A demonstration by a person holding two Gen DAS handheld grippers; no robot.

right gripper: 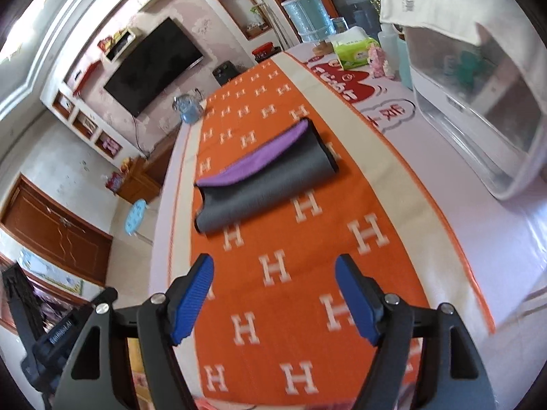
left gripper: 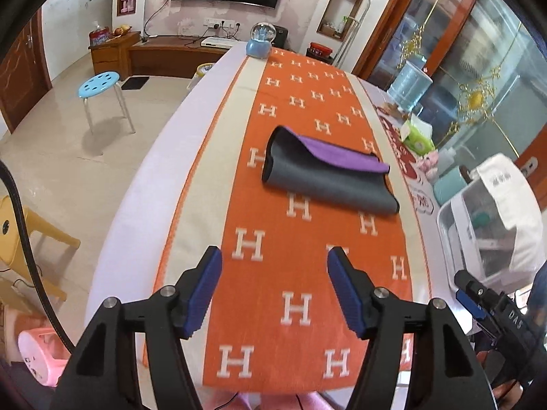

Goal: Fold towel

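Lying folded on the orange H-patterned runner, a grey towel with a purple inner face rests at mid-desk, its rounded fold toward 9 o'clock in the left wrist view and its loose purple layer peeled back along the far edge. Neither tool touches it. The left gripper hovers above the runner on the near side of the towel, jaws spread wide and holding nothing; the right gripper hangs likewise over the cloth, jaws spread wide and empty, with the towel lying at 12 o'clock ahead of it, well apart from its blue pads. In the left wrist view the right gripper's black body shows at 4 o'clock. A clear plastic storage box draped with a white cloth stands on the desk at 3 o'clock, a green tissue pack beyond it. A blue snow globe sits at the runner's far end, at 12 o'clock. A blue stool stands on the floor at 10 o'clock.
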